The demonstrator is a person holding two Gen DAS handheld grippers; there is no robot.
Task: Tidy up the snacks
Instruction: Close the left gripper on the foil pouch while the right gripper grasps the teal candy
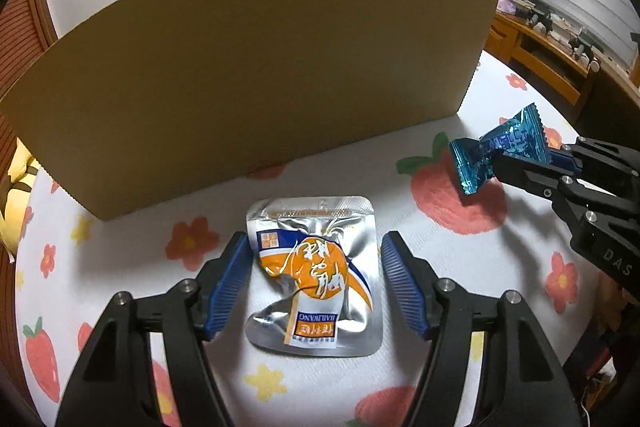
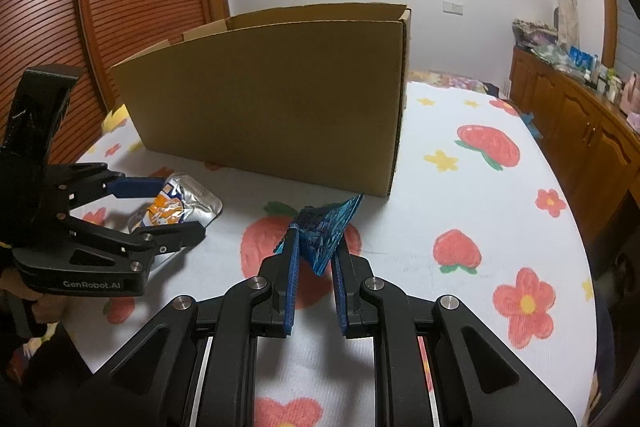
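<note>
On the left of the strawberry-and-flower printed white cloth (image 1: 132,251), lying flat just in front of the carton: one crumpled silver foil snack pouch with orange and blue print (image 1: 314,279), not yet lifted. Straddling it, left gripper (image 1: 314,281), jaws spread wide, blue ribbed pads (image 1: 228,283) standing just beside the pouch's two edges; contact with the foil not certain from either view, nothing clamped. Behind, spanning the middle of the scene: one open-topped brown corrugated cardboard box (image 1: 248,67), long wall facing the grippers, flaps up, interior hidden from both cameras, so contents, if any, cannot be told. Judged the likely destination for the snacks, though unconfirmed. To the right, raised above the cloth and short of the box's near right corner: one small blue metallic twist-ended candy wrapper (image 2: 326,233), pinched between the narrowly closed pads of the right gripper (image 2: 316,267), one flared end poking forward. Further right and behind: wooden cabinets (image 2: 576,123) with clutter on top, not part of the job. Progress, as a judgement: early to middle. One snack in hand but not yet deposited, one bracketed for pickup but ungrasped, none visibly stowed. Remaining: closing on the pouch, carrying both items over the box wall, releasing inside.
</note>
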